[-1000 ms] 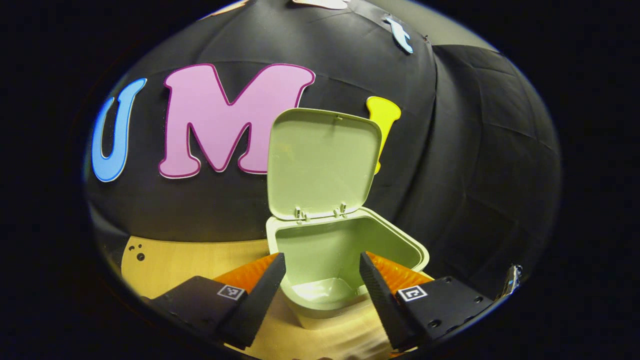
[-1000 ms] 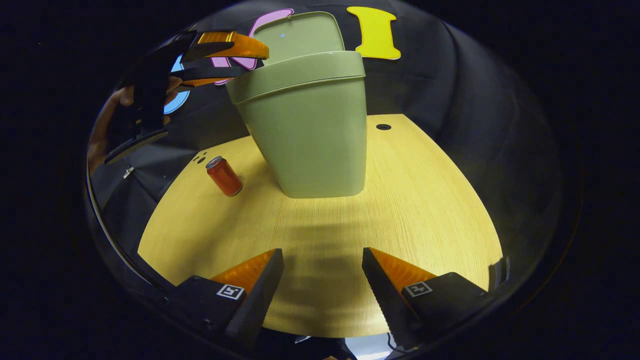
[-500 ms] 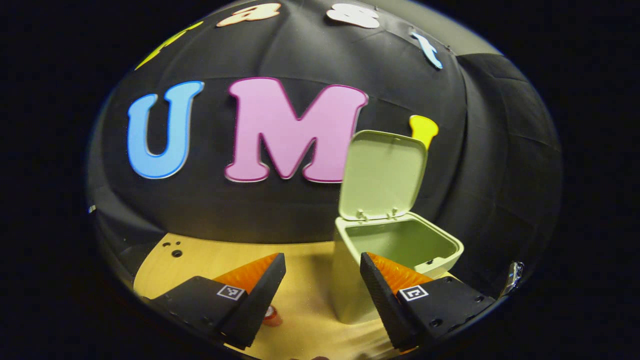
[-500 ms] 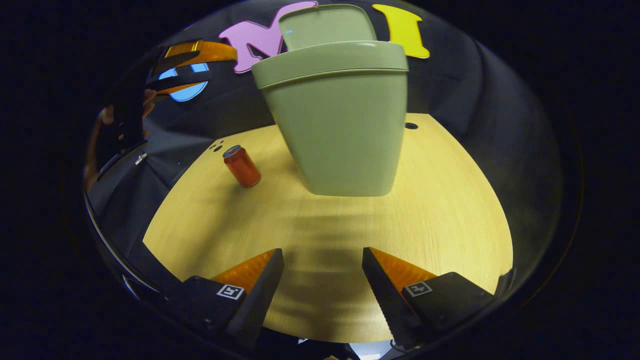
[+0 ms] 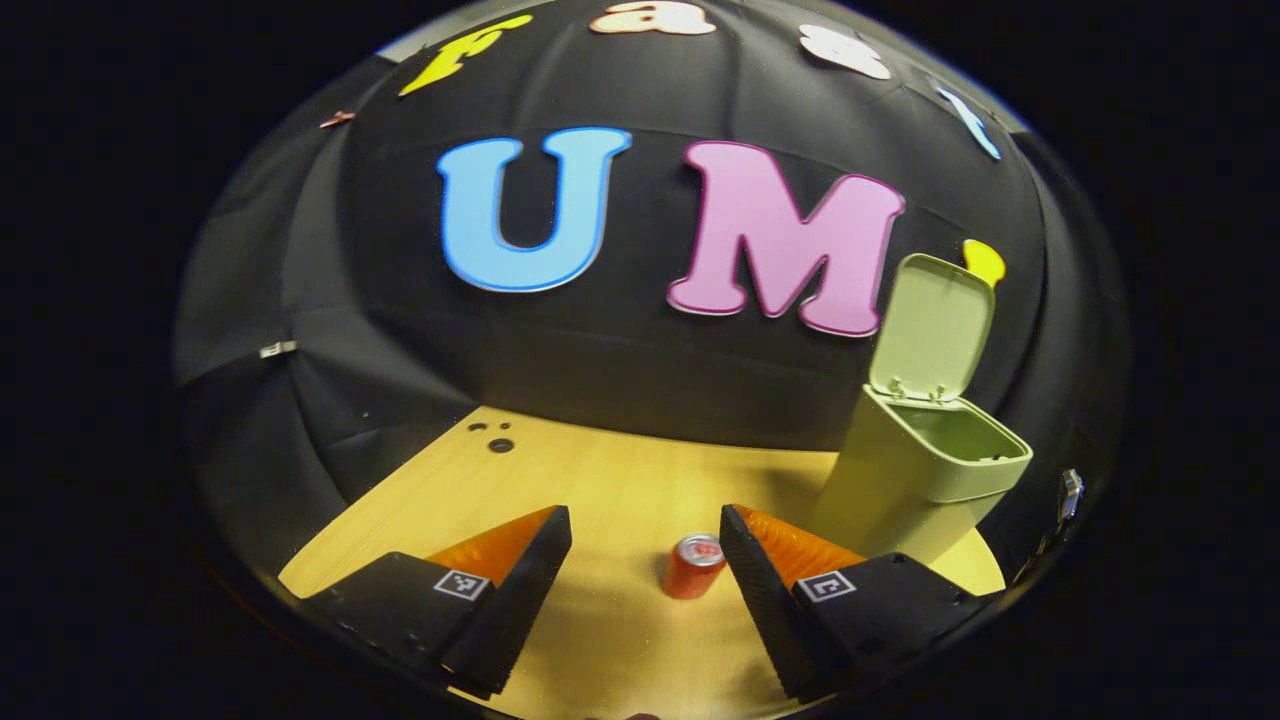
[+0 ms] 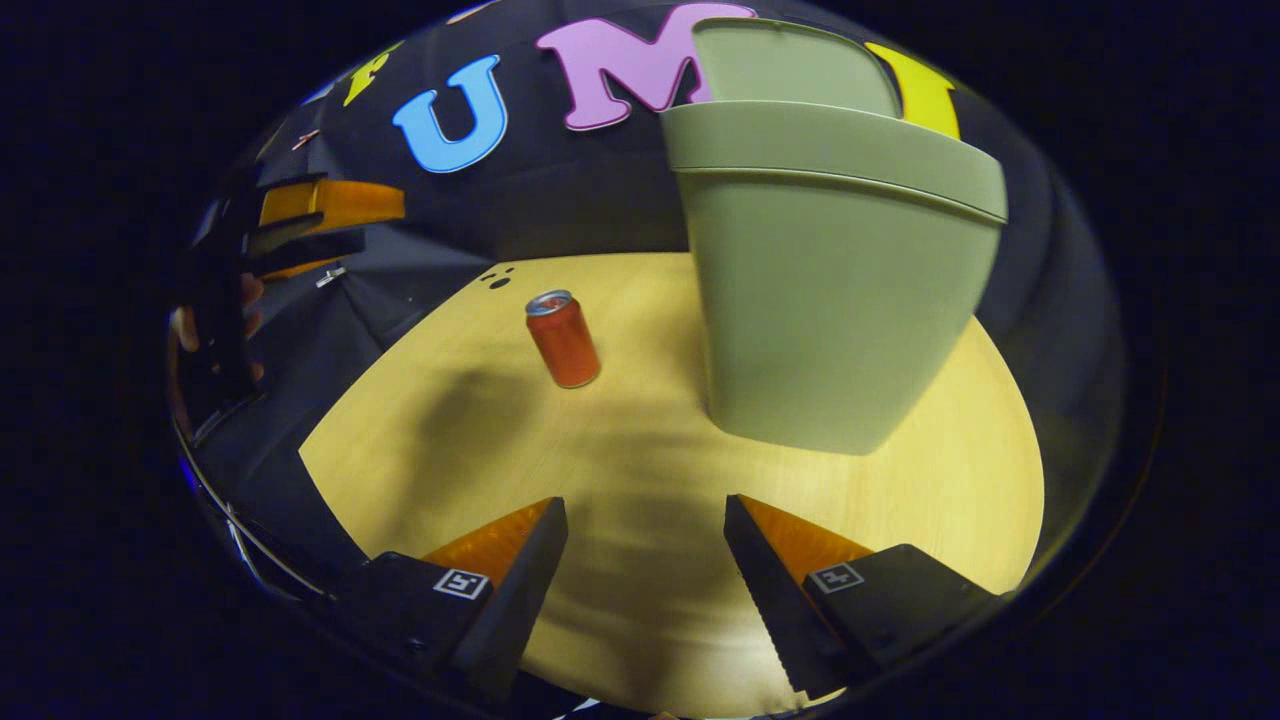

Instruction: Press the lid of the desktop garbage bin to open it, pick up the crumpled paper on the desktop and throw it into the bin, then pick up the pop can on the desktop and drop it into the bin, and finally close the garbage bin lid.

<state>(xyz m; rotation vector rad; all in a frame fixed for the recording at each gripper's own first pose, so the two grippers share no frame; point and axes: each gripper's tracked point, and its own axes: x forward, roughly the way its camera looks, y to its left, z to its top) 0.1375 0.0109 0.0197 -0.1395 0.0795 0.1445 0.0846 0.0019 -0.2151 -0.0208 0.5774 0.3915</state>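
In the left gripper view, the left gripper (image 5: pixel 645 580) hangs above a pale wooden worktop (image 5: pixel 600 480) with its jaws spread apart and empty. A red pop can (image 5: pixel 692 566) stands upright on the worktop, seen between the jaws and close to the right-hand one, not touched by either. Beyond and to the right of the jaws stands a pale green garbage bin (image 5: pixel 915 480), its hinged lid (image 5: pixel 930 325) raised upright at the back.

In the right gripper view, the right gripper (image 6: pixel 645 580) is also released, jaws wide and holding nothing, low over the worktop (image 6: pixel 640 480). Ahead of its jaws and slightly left stands the pop can (image 6: pixel 564 338); ahead and to the right is the garbage bin (image 6: pixel 830 300) with the lid (image 6: pixel 790 65) up behind its rim. Far to the left, the left gripper (image 6: pixel 310 225) appears, held by a hand (image 6: pixel 215 325).
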